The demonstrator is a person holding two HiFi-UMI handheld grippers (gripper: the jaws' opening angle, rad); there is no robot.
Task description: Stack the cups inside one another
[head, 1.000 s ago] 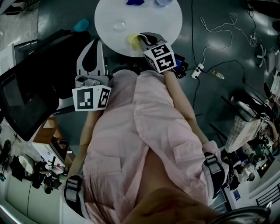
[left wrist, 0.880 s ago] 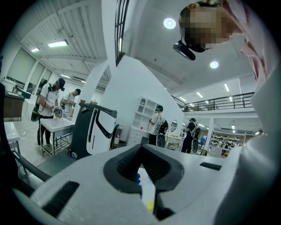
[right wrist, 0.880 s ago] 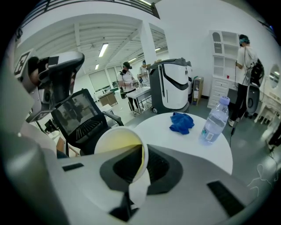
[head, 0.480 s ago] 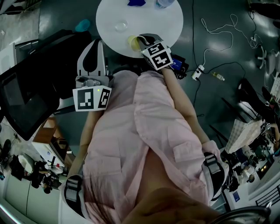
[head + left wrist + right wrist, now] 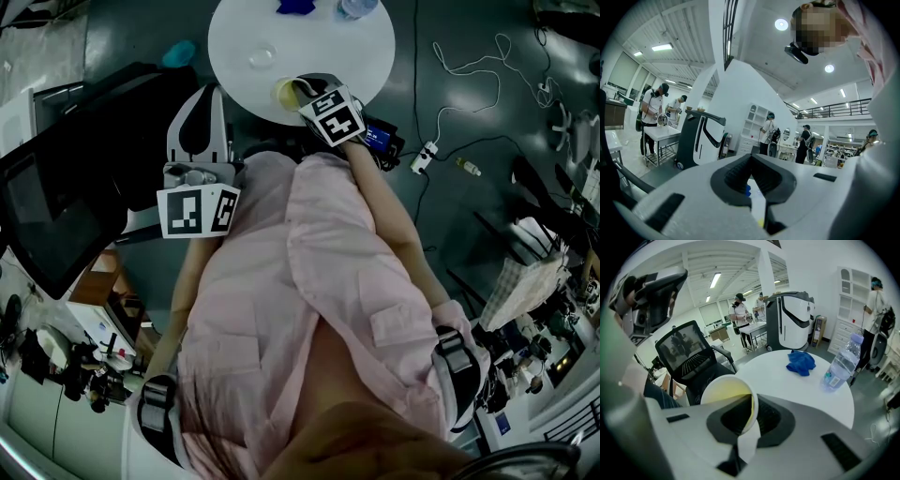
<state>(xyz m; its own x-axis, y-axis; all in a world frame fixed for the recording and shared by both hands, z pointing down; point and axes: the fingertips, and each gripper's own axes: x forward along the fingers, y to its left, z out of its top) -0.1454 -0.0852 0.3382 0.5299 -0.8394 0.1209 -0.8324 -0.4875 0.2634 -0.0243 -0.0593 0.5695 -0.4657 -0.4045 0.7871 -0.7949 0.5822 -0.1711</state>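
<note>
A yellow cup (image 5: 283,91) is at the near edge of the round white table (image 5: 366,47), with my right gripper (image 5: 300,86) shut on its rim. In the right gripper view the cup (image 5: 723,392) tilts with its mouth toward the camera, and its wall is pinched between the pads of that gripper (image 5: 753,414). A clear cup (image 5: 260,56) stands further in on the table. My left gripper (image 5: 214,94) stays off the table at the left, beside the person's body. It (image 5: 751,163) is shut and holds nothing.
A blue cloth (image 5: 800,362) and a plastic water bottle (image 5: 841,363) sit at the table's far side. A dark office chair (image 5: 691,357) stands left of the table. Cables and a power strip (image 5: 427,150) lie on the floor at the right.
My right gripper has sunk a little toward the table with the yellow cup still in it. The left gripper has kept still.
</note>
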